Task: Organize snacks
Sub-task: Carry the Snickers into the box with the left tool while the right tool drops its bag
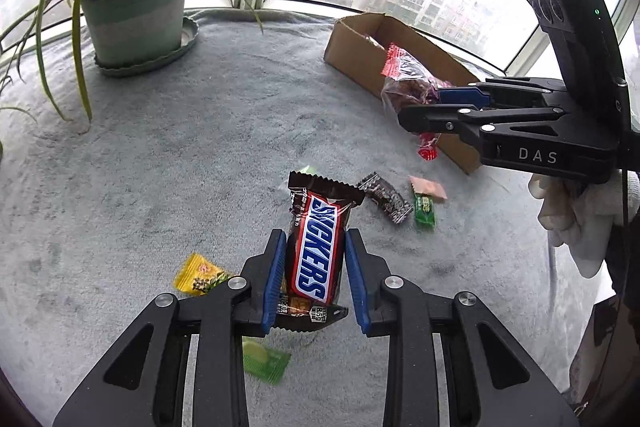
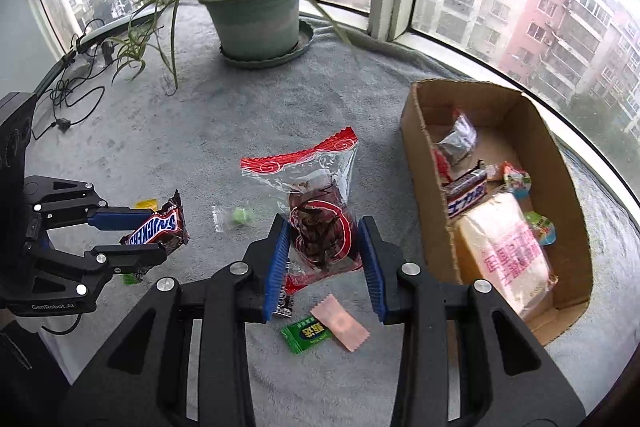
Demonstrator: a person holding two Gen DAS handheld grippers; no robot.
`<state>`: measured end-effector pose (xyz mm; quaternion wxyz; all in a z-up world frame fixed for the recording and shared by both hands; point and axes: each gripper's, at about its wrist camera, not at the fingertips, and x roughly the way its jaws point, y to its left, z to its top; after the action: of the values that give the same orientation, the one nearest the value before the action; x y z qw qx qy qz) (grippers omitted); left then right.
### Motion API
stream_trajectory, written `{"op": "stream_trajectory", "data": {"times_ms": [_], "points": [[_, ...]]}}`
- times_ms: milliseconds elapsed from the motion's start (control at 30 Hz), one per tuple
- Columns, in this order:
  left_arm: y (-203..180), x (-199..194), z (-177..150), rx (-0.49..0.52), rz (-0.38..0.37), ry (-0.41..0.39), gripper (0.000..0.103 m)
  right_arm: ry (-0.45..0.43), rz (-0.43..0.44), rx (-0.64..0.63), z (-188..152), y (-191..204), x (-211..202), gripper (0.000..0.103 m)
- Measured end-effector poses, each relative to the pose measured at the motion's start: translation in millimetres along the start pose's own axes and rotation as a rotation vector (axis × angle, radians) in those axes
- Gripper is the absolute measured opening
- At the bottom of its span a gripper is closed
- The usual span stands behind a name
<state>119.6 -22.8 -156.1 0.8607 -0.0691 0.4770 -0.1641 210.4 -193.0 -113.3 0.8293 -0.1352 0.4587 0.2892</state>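
Both grippers loaded, snacks bound for the cardboard box

Nearest its own camera, the left gripper (image 1: 314, 263) pinches a Snickers bar (image 1: 316, 247) across its width, clear of the grey blanket (image 1: 160, 155); the right gripper (image 2: 324, 259) clamps a clear bag of dark dried fruit (image 2: 320, 219) by its lower half, its red-trimmed top loose above. To do this well, I would carry each over the near wall of the cardboard box (image 2: 424, 187) before letting go, the floppy bag first, since it may snag the rim. Loose sweets lie below: a green packet (image 2: 306, 335) beside a pink one (image 2: 340, 323). Only the right view looks into the box, showing a second bar, a bread packet and small jellies; only the left view shows a yellow sweet (image 1: 198, 275) and the gloved hand (image 1: 568, 219). Farthest stands a potted plant (image 2: 256, 23).
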Motion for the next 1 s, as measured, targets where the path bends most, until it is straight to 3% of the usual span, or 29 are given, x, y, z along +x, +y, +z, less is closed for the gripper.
{"op": "stream_trajectory", "data": {"times_ms": [533,1000], "points": [[-37,-4,77,0.083,-0.041,-0.106,0.028,-0.094,-0.179,0.191,-13,-107,-58,0.037],[-77,33,143,0.153,-0.053,-0.142,0.028,-0.06,-0.257,0.307,-38,-172,-48,0.037]]}}
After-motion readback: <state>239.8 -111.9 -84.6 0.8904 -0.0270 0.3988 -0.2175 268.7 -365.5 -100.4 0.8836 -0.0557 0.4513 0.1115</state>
